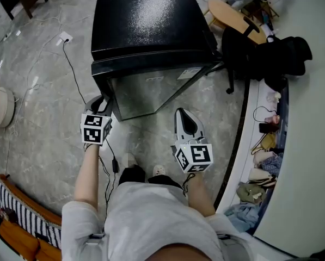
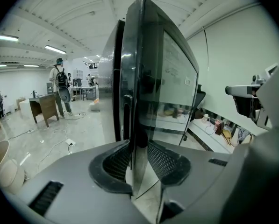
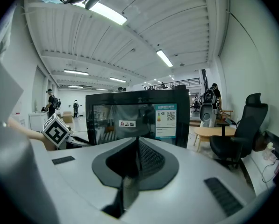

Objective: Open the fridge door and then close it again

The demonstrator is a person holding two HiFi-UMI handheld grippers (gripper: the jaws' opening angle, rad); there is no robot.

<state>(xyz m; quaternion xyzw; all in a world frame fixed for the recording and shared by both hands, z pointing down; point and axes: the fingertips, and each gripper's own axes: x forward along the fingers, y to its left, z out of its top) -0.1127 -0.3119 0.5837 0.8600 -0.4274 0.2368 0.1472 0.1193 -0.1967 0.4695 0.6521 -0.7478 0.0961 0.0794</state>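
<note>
Floor (image 1: 40, 99) open leftward; fridge door (image 1: 157, 91) (ajar) edge inside left gripper (image 1: 100, 105).

The fridge (image 1: 146, 20) and its door (image 1: 157, 91), standing ajar, block the way straight ahead. The door's left edge sits between the parted jaws of the left gripper (image 1: 103, 103), with slack on one side. Left of the fridge the floor (image 1: 42, 124) is open, crossed only by a cable (image 1: 75, 75). On the right, a black chair (image 1: 249, 53) and a cluttered ledge (image 1: 244, 140) narrow the passage.
</note>
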